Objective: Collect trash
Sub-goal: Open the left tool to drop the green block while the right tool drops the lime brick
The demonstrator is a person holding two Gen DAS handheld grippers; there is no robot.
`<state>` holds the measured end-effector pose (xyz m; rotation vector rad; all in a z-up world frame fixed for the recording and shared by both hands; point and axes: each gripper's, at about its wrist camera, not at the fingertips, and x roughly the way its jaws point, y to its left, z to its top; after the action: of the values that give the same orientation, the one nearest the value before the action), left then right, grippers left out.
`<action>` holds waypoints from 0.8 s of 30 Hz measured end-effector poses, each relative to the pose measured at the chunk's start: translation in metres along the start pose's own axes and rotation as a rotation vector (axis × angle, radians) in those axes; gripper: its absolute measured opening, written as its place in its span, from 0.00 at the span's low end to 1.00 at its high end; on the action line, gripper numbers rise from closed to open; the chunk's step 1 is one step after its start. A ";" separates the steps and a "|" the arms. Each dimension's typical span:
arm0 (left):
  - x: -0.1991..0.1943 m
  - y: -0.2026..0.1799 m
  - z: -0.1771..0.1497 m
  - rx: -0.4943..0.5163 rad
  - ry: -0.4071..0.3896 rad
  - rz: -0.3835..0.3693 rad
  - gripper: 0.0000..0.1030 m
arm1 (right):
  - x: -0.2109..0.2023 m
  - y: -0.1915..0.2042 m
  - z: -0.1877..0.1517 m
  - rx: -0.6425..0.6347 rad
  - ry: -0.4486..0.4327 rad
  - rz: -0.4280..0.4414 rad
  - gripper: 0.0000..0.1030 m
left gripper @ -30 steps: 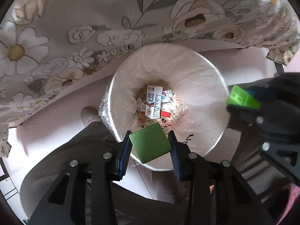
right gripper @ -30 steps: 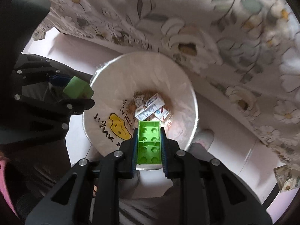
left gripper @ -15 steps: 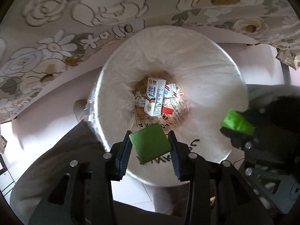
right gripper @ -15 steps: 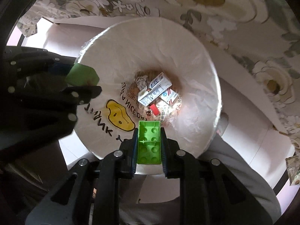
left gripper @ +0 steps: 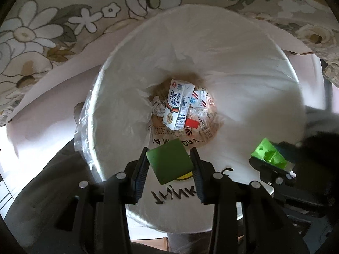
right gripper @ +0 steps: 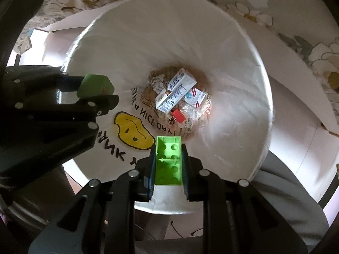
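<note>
Above the round white bag-lined trash bin (left gripper: 264, 67), I log two held items. My left gripper (left gripper: 169, 165) is clamped on a dark green flat square block (left gripper: 169, 163); my right gripper (right gripper: 168, 163) is clamped on a bright green studded plastic brick (right gripper: 168, 158). Bin floor: white milk carton (left gripper: 177, 108), smaller red-striped white carton (left gripper: 199, 99), small red piece (left gripper: 191, 123), crumpled paper (right gripper: 157, 82). Beside the bin: floral tablecloth (left gripper: 42, 27).

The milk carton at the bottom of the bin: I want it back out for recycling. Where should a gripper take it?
Come straight down through the bin's open top and close across the milk carton's two long narrow sides. It lies flat on the other trash, broad face up, so only its width fits between the fingers.
</note>
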<state>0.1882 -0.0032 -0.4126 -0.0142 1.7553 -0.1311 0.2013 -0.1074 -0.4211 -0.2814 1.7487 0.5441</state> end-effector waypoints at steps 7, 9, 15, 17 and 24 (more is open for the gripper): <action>0.010 0.001 0.005 -0.014 0.036 -0.021 0.40 | 0.009 -0.003 0.006 0.013 0.025 -0.009 0.22; 0.011 0.001 0.007 -0.018 0.033 -0.023 0.40 | 0.010 -0.004 0.006 0.018 0.033 -0.001 0.22; 0.006 0.003 0.008 -0.029 0.022 -0.029 0.56 | 0.011 -0.004 0.007 0.024 0.029 -0.039 0.45; 0.005 0.004 0.008 -0.035 0.019 -0.034 0.56 | 0.008 -0.004 0.006 0.022 0.018 -0.033 0.45; -0.004 0.007 0.006 -0.041 0.014 -0.035 0.56 | 0.002 -0.002 0.004 0.010 0.002 -0.039 0.45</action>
<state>0.1952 0.0039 -0.4101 -0.0738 1.7722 -0.1204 0.2051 -0.1072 -0.4236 -0.3090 1.7440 0.5072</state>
